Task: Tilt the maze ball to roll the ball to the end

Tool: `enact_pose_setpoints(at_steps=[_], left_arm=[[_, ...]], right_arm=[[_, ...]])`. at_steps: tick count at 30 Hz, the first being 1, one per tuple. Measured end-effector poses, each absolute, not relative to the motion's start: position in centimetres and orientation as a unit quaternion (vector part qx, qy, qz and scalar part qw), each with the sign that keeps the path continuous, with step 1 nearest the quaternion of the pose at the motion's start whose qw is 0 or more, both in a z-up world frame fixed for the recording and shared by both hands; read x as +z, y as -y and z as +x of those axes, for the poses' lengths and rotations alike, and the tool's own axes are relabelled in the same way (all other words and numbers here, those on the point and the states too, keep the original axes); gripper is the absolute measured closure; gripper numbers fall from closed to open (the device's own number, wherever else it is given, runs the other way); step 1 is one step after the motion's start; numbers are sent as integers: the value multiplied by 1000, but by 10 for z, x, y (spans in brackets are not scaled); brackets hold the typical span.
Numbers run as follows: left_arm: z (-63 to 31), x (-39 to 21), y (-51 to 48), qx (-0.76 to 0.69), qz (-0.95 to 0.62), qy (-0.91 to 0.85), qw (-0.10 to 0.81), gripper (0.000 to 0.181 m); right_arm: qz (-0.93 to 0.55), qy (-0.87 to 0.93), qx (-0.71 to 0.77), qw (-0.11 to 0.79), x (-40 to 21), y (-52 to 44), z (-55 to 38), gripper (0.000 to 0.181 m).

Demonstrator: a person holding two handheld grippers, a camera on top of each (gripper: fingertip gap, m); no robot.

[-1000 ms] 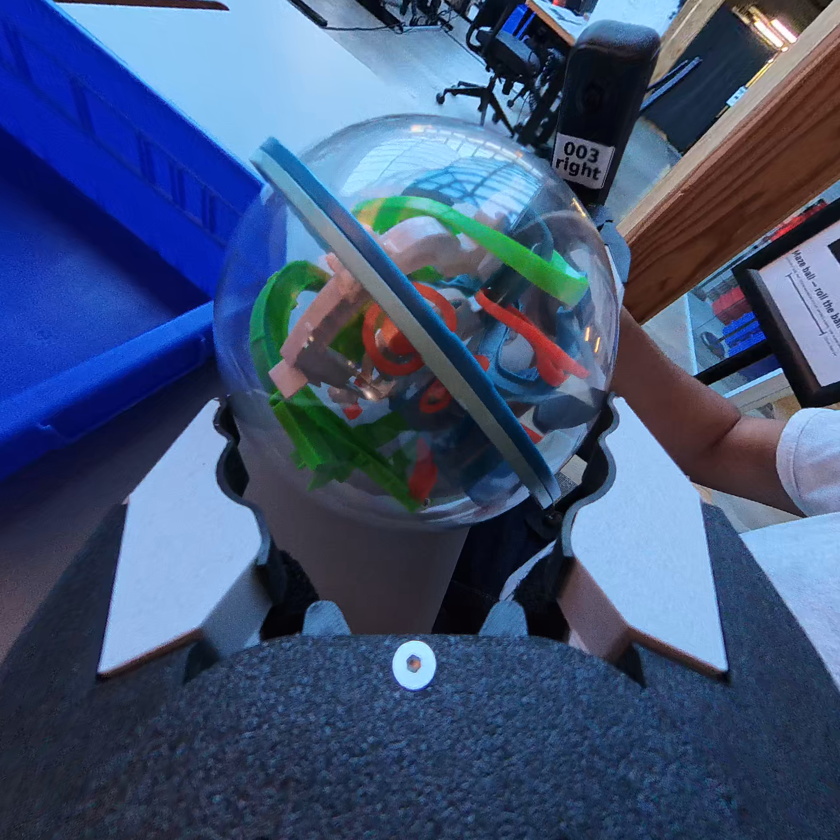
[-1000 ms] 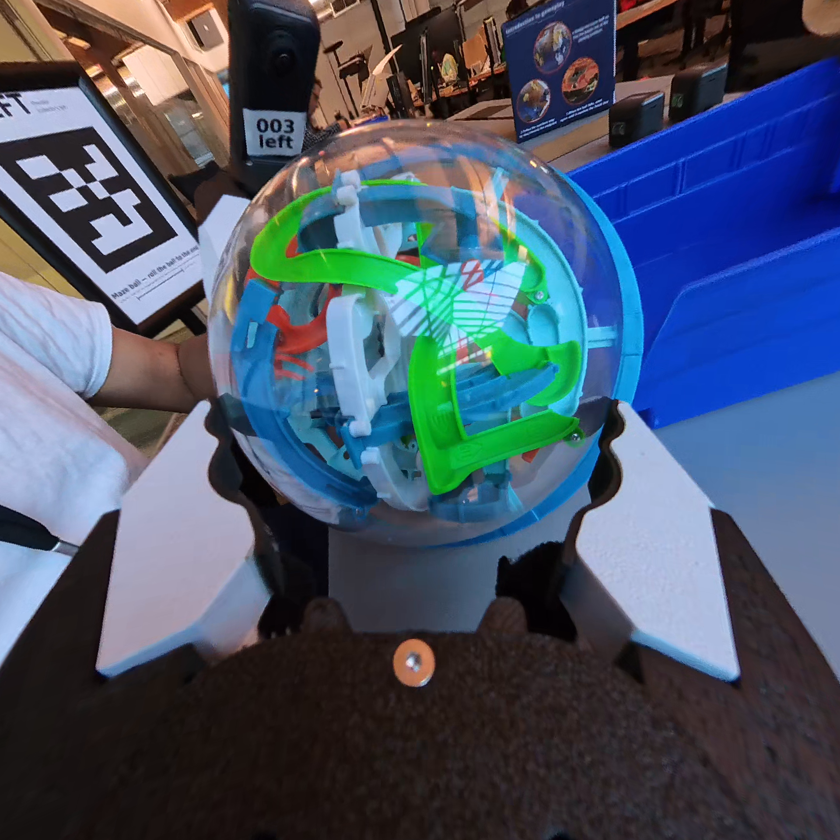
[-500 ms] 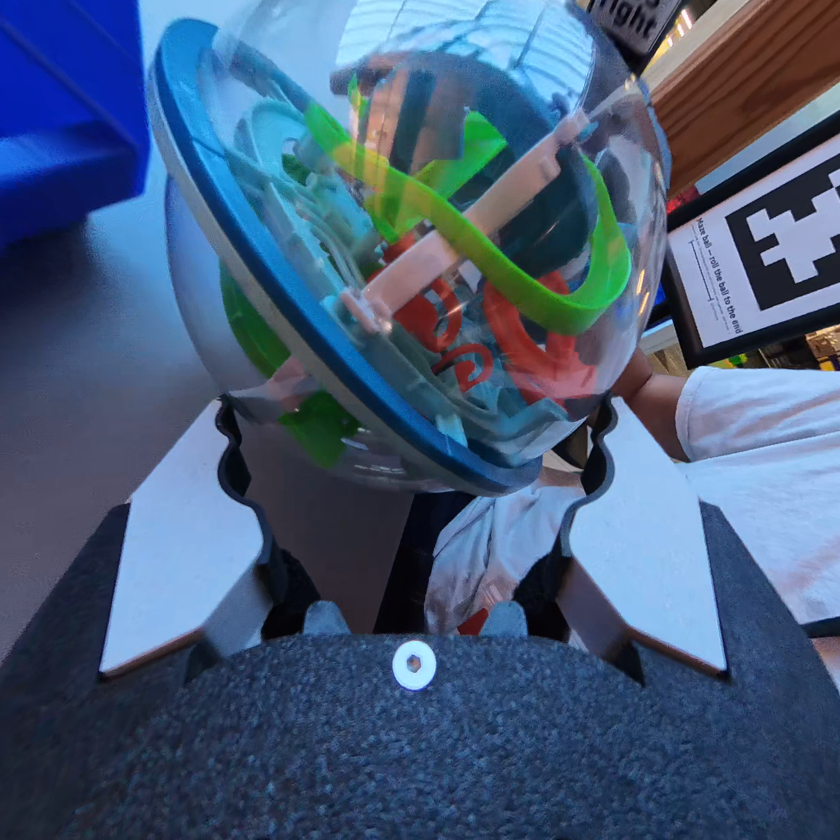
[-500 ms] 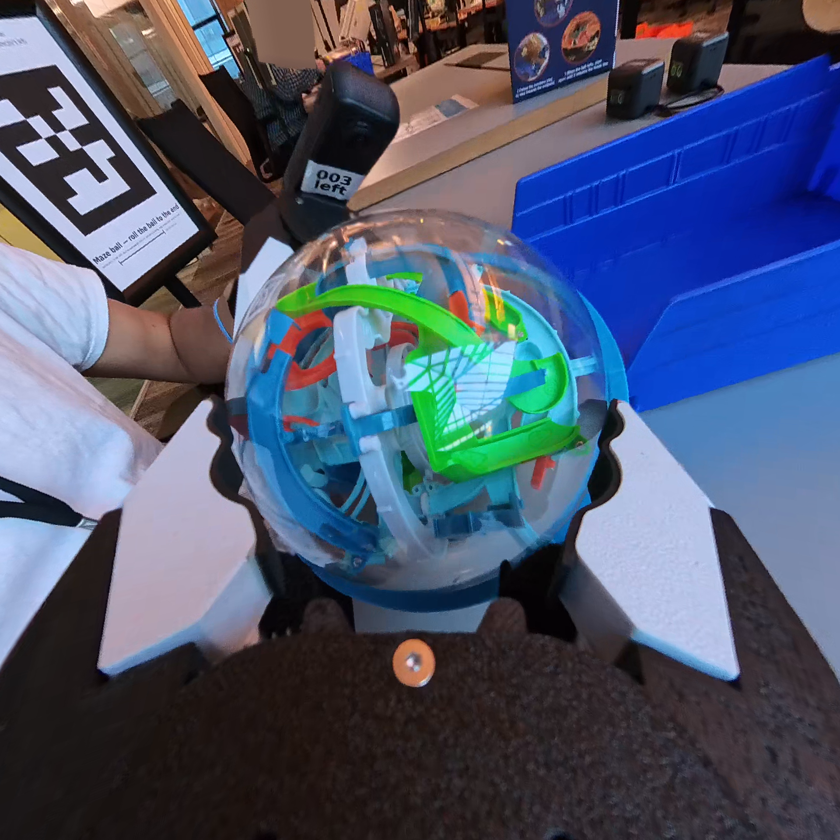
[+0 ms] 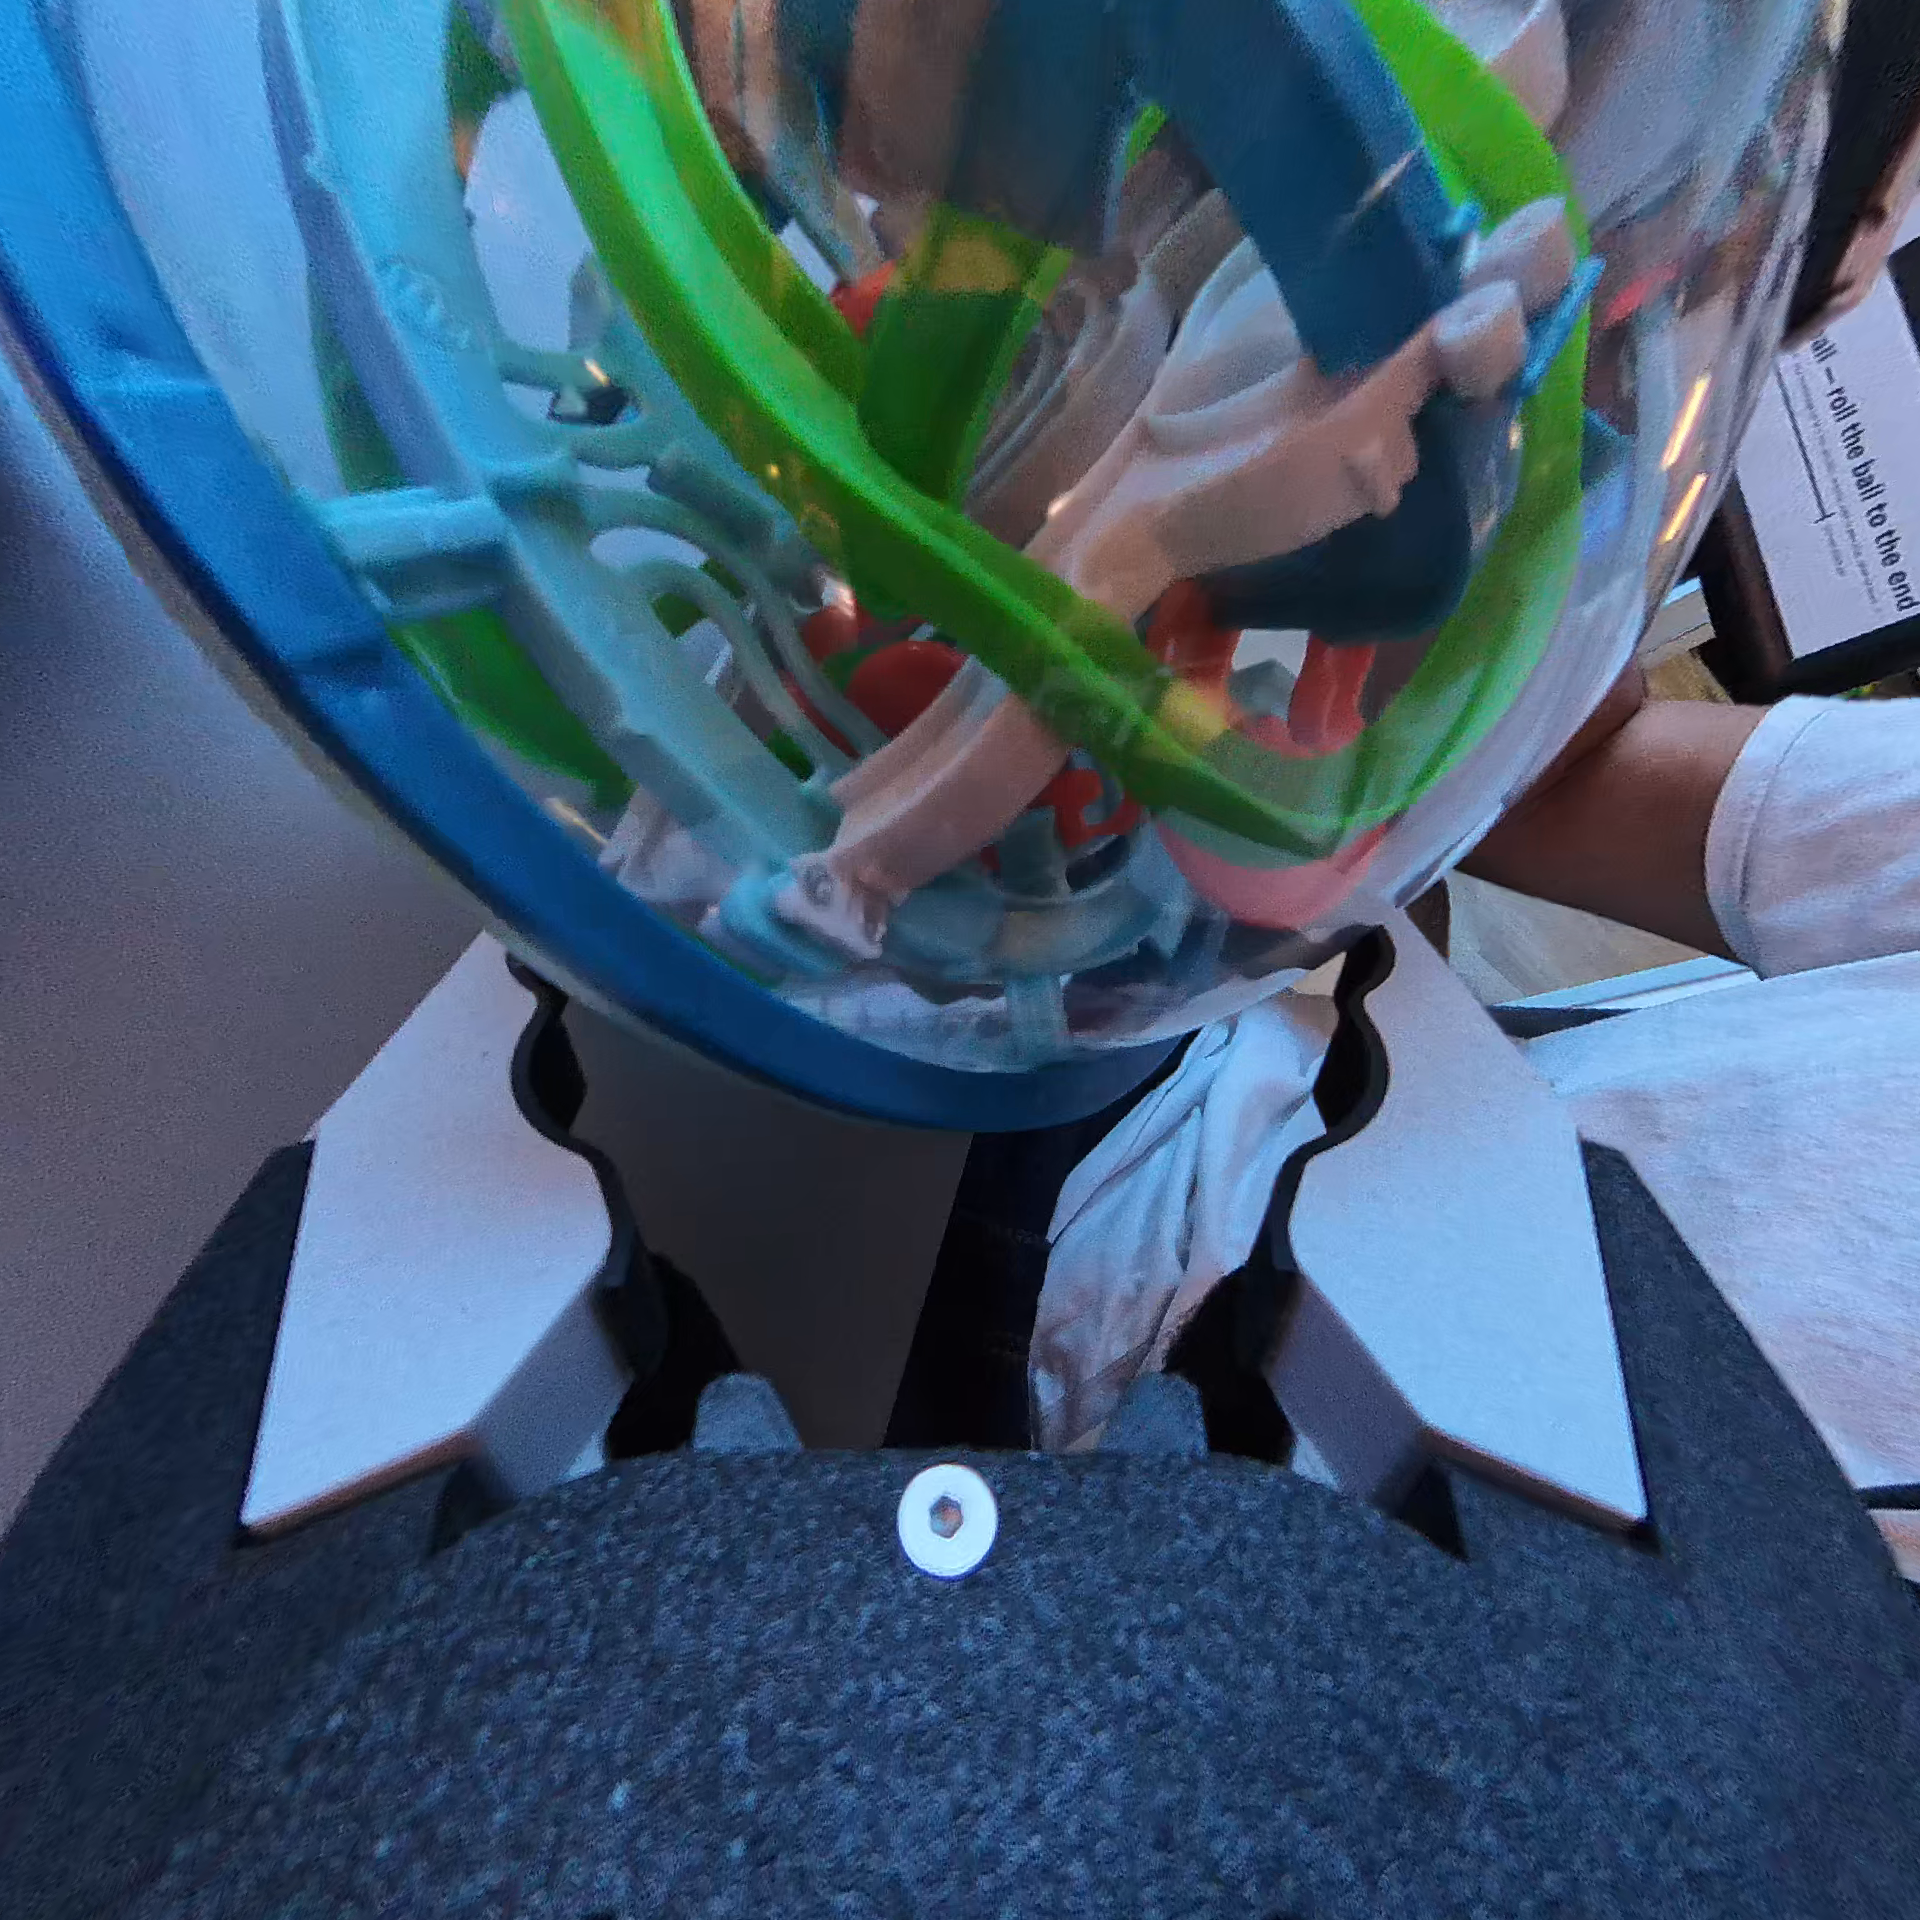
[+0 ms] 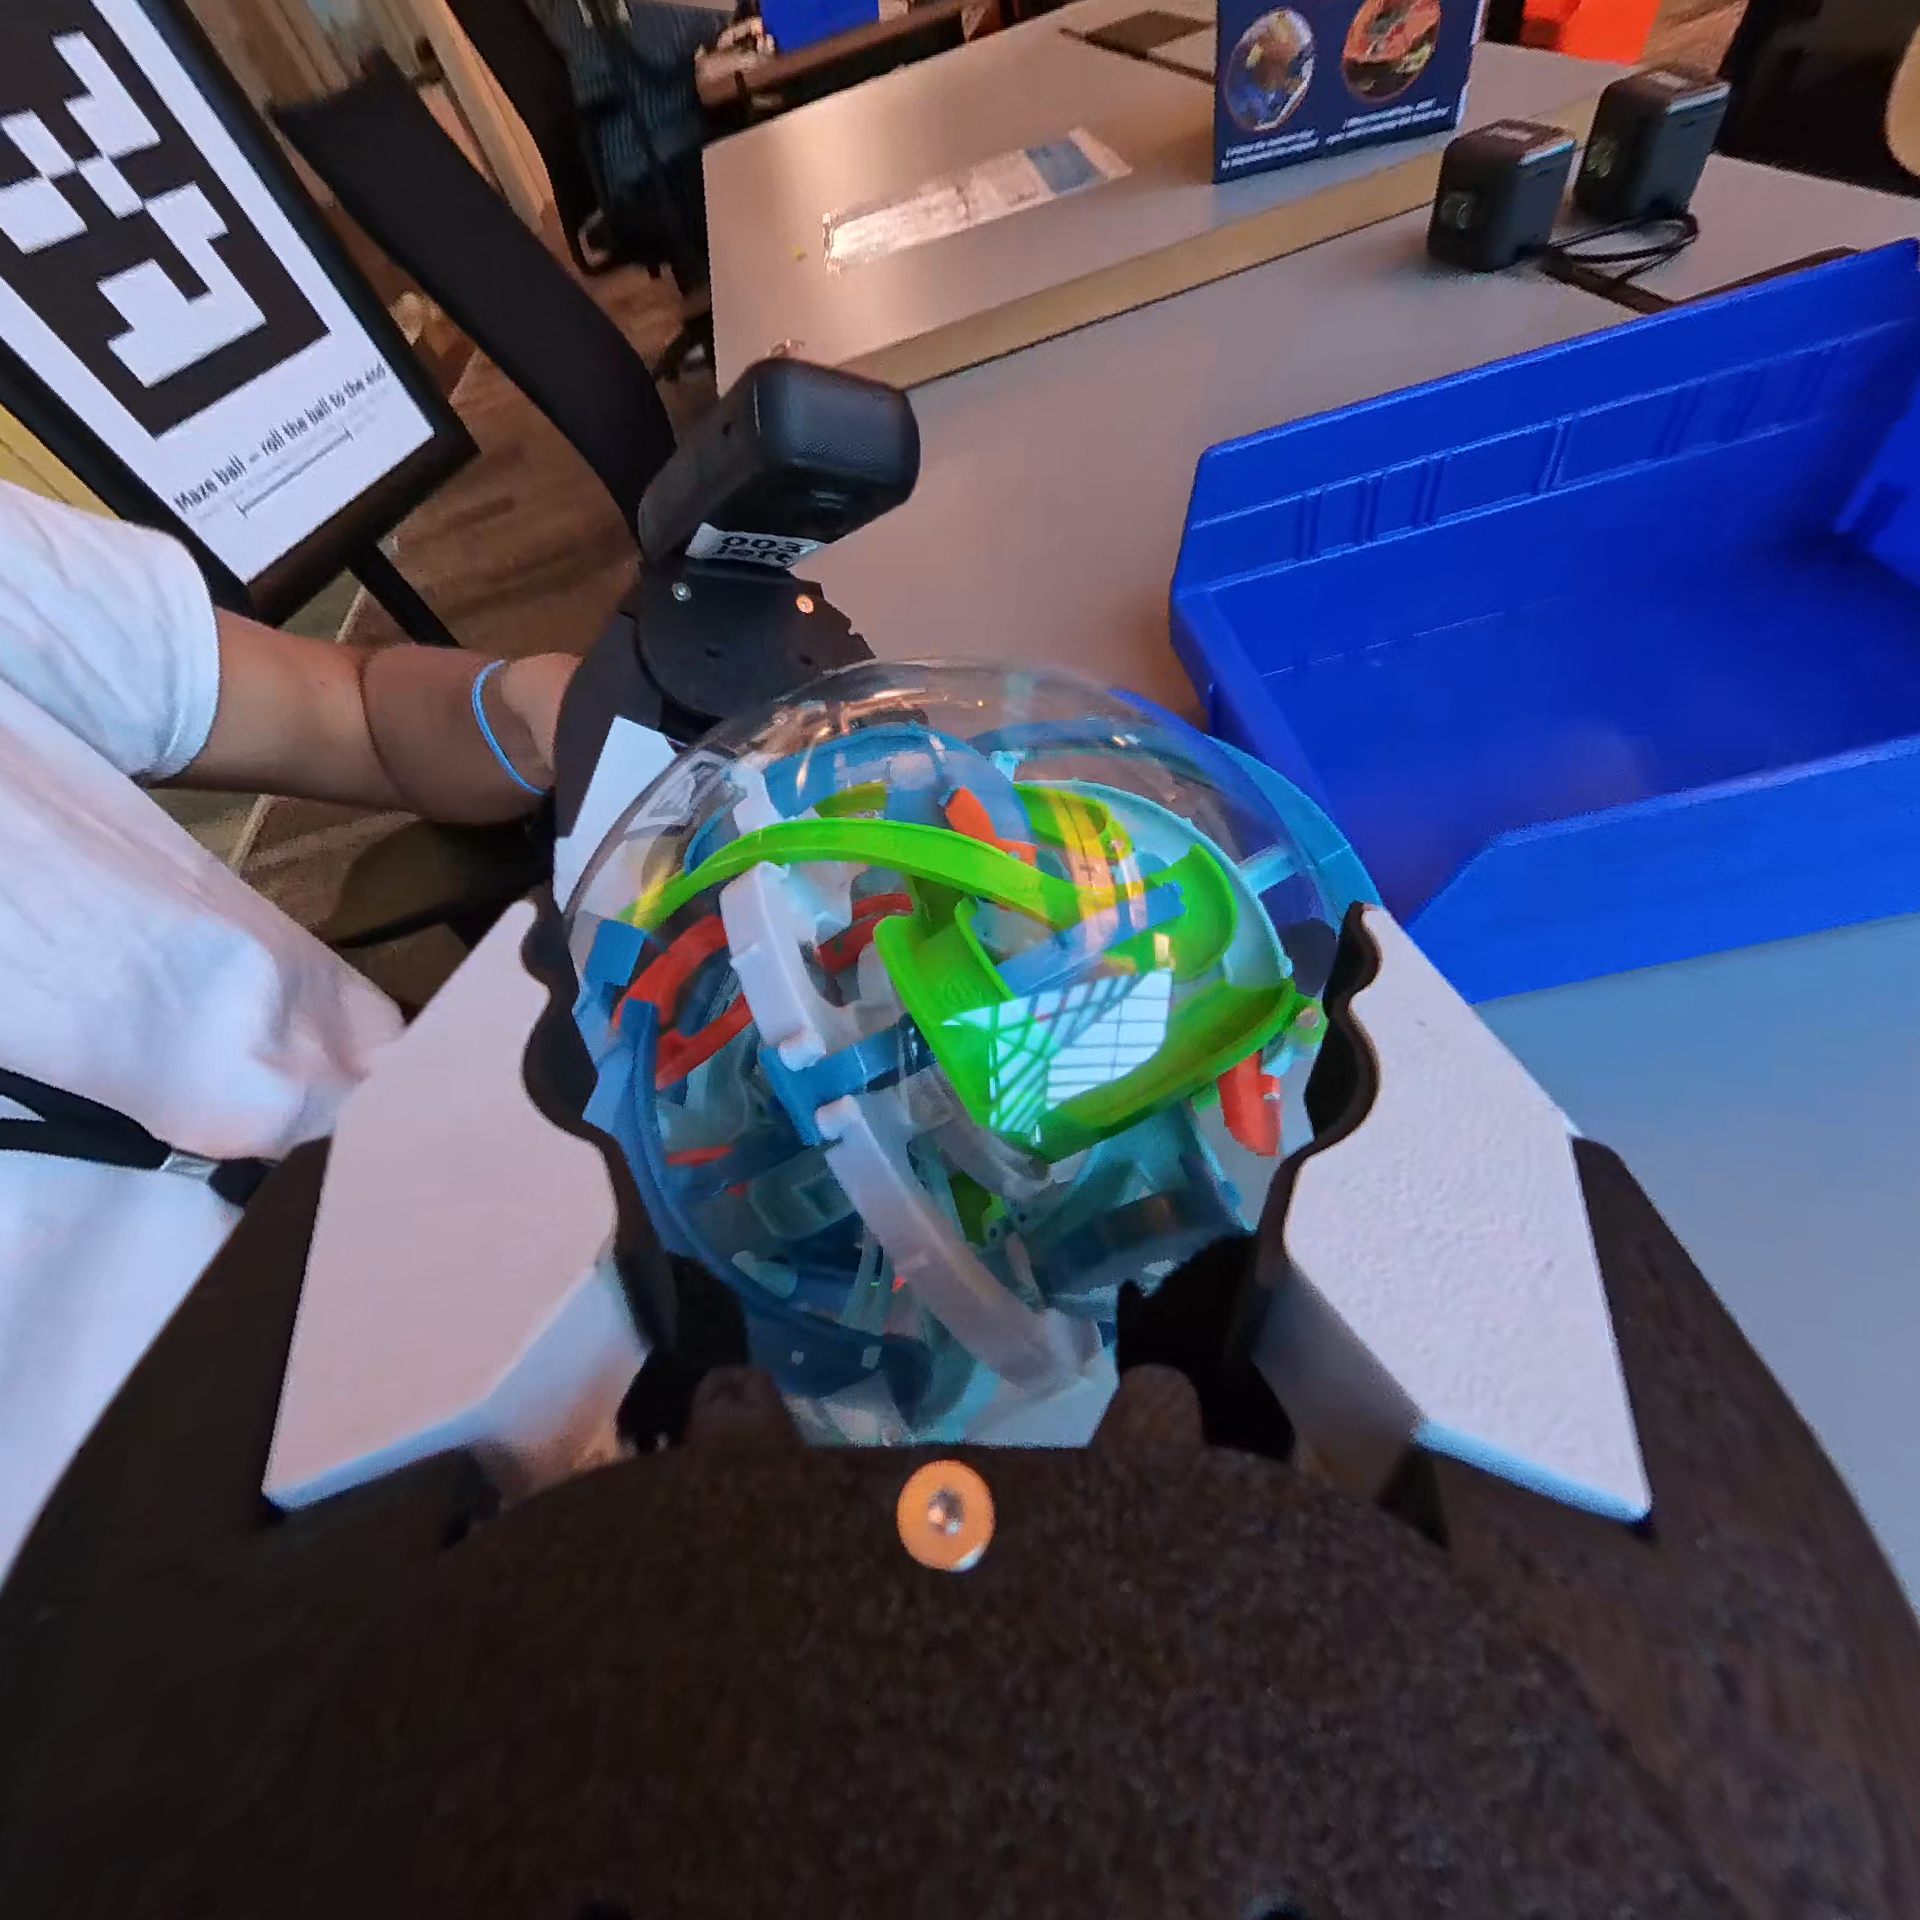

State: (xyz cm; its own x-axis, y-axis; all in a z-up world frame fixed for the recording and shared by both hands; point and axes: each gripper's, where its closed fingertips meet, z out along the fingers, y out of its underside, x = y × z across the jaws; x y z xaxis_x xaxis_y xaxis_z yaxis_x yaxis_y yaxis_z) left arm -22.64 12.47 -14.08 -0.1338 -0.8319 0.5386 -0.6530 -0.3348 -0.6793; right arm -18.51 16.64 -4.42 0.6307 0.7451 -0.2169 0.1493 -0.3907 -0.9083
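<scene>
Maze ball (image 6: pixel 940 1049): a clear globe with green, blue, white and orange tracks inside and a blue ring round its middle, held up above the table (image 6: pixel 1714 1122) between the two grippers.
Right gripper (image 6: pixel 940 1081): jaws spread wide and clamped on the maze ball, one white finger (image 6: pixel 457 1195) against each side of the globe.
Left gripper (image 5: pixel 951 1023): jaws apart, the globe's lower curve sitting just above and between the fingertips; the frame is blurred, and I cannot tell if both fingers press on it. In the right wrist view its black body (image 6: pixel 727 634) sits on the far side of the ball.
Ball tilt: in the left wrist view the blue ring (image 5: pixel 343 665) runs slanted, from upper left down to the bottom middle.
Small ball inside: cannot be made out.
Person: a bare forearm (image 6: pixel 343 717) with a blue wristband behind the left gripper; white sleeve (image 5: pixel 1808 821).
Blue bin (image 6: pixel 1621 644): on the table, just beyond the ball to the right.
Framed sign (image 6: pixel 177 260): black and white, standing at far left.
</scene>
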Motion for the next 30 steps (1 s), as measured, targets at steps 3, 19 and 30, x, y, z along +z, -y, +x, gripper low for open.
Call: enact_pose_setpoints(at_steps=[3, 19, 30], left_arm=[[-232, -146, -124, -484, -648, -581, 91, 41], [-226, -80, -167, -372, -542, -698, 284, 22], [-232, -99, -172, -389, -565, -671, 282, 24]], right_arm=[[-778, 310, 308, 451, -45, -169, -192, 42], [-778, 336, 294, 441, -47, -182, -208, 36], [-782, 172, 257, 541, -83, -133, -151, 36]])
